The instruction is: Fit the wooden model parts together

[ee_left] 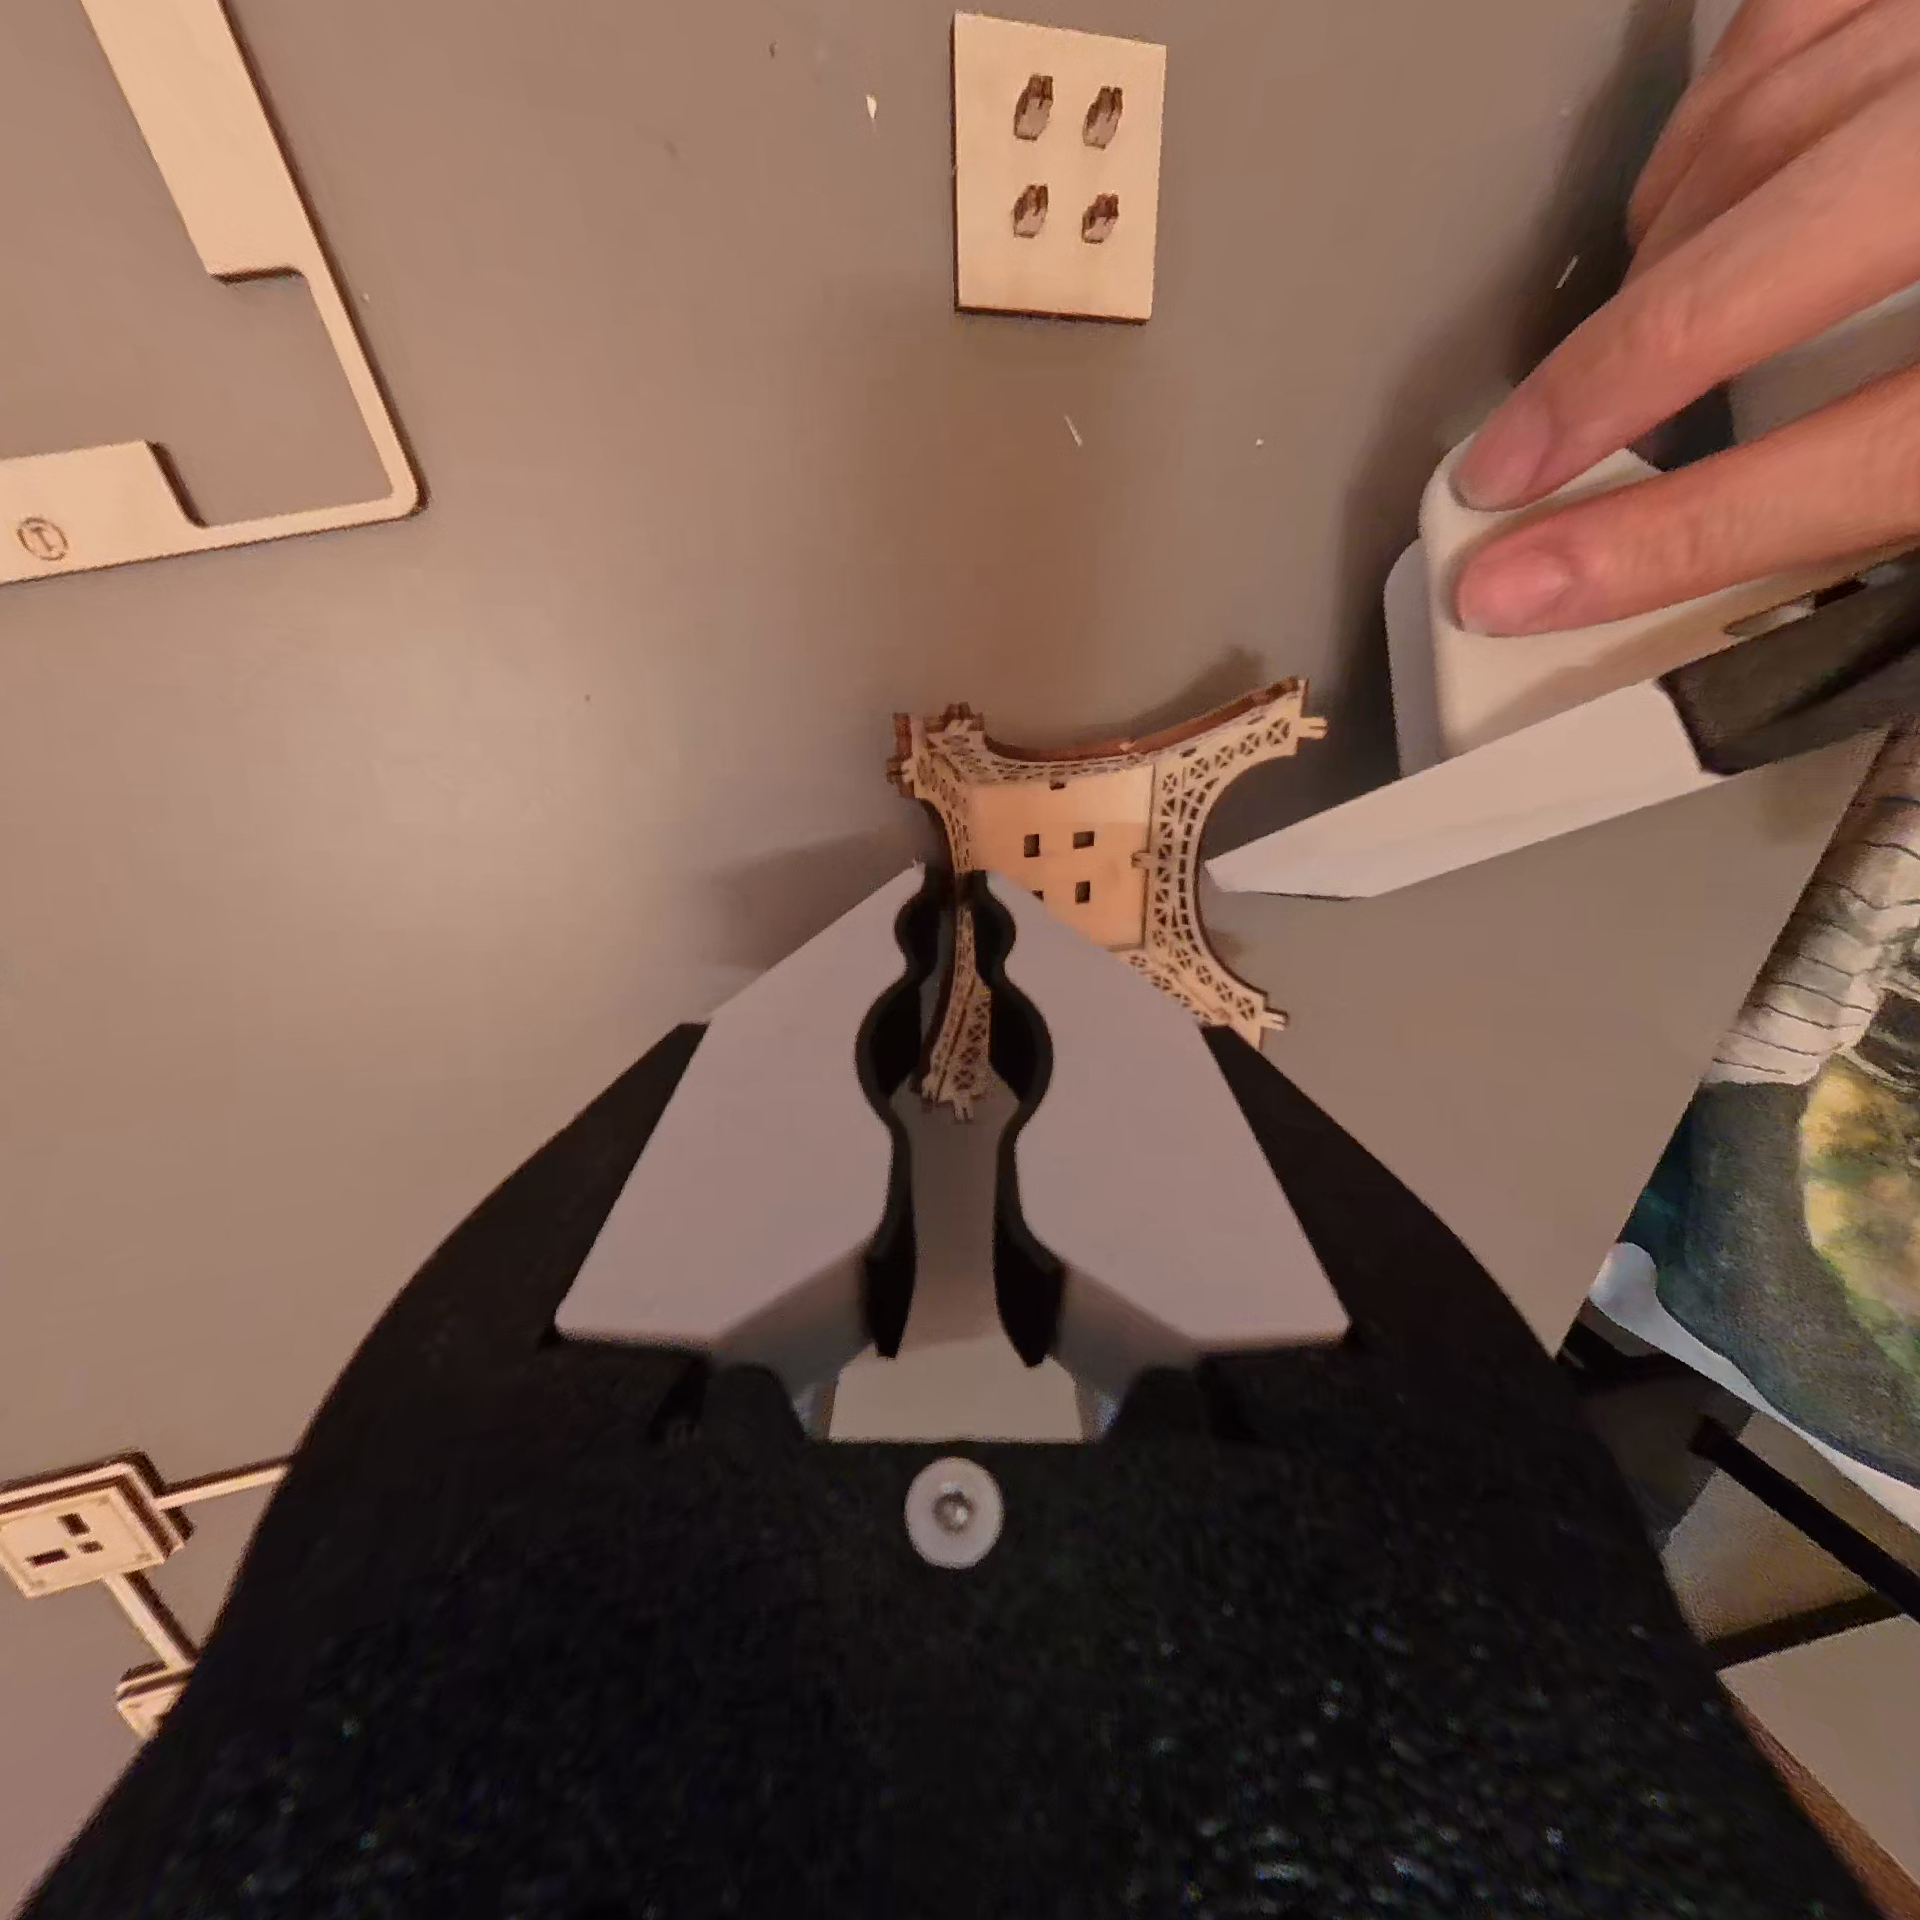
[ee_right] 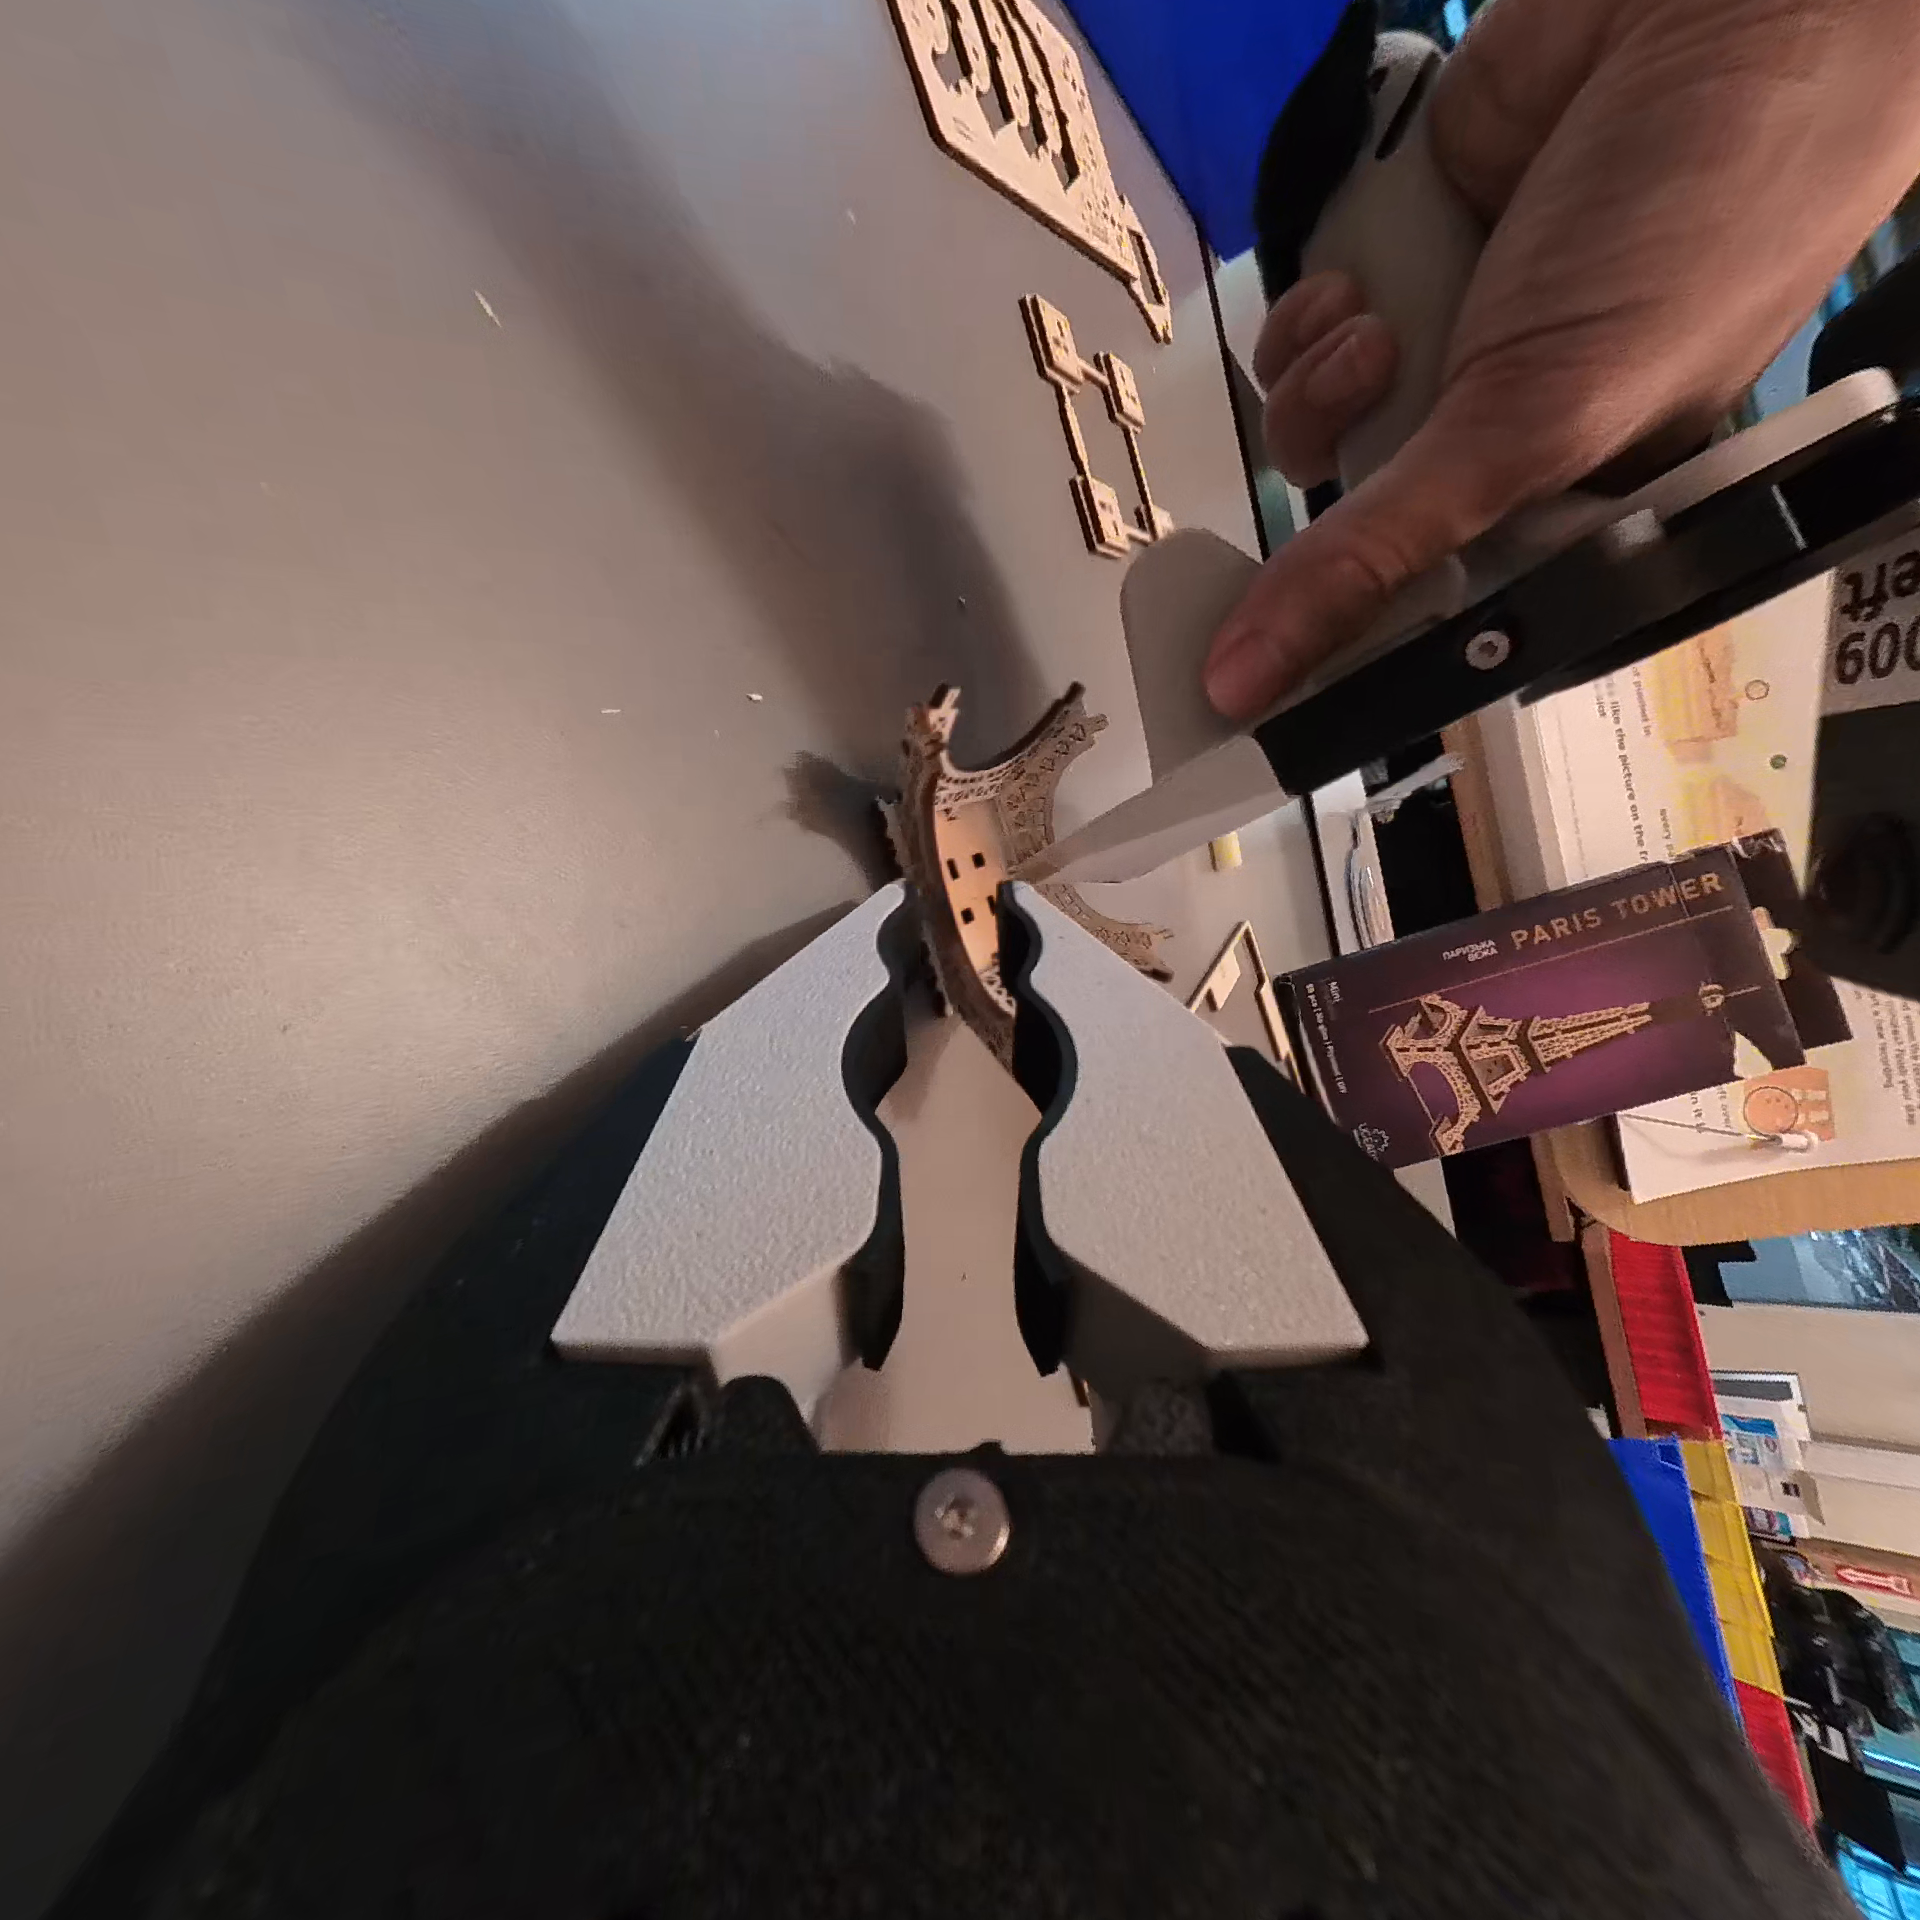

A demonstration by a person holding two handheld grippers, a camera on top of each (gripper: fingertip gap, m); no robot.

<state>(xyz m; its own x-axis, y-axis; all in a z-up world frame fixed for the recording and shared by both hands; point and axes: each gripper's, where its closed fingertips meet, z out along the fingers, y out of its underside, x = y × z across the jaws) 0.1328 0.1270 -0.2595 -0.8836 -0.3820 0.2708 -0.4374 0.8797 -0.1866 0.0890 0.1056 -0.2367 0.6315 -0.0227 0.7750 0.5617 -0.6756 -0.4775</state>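
Note:
The wooden tower base (ee_left: 1081, 831), a small platform with square holes and curved lattice legs, is held above the grey table by both grippers. My left gripper (ee_left: 954, 883) is shut on one lattice leg (ee_left: 961, 997), which stands edge-on between its pads. My right gripper (ee_right: 958, 896) is shut on the same assembly (ee_right: 966, 831) at the platform's edge. In the left wrist view the right gripper (ee_left: 1236, 878) comes in from the right with a hand on it. In the right wrist view the left gripper (ee_right: 1070, 847) comes in from the right.
A square wooden plate with several slots (ee_left: 1058, 166) lies at the back. An emptied wooden sheet frame (ee_left: 260, 312) lies at the left, and small linked square parts (ee_left: 73, 1548) at the lower left. A dark model box (ee_right: 1548, 1008) and an instruction sheet (ee_right: 1714, 831) lie beyond the table's edge.

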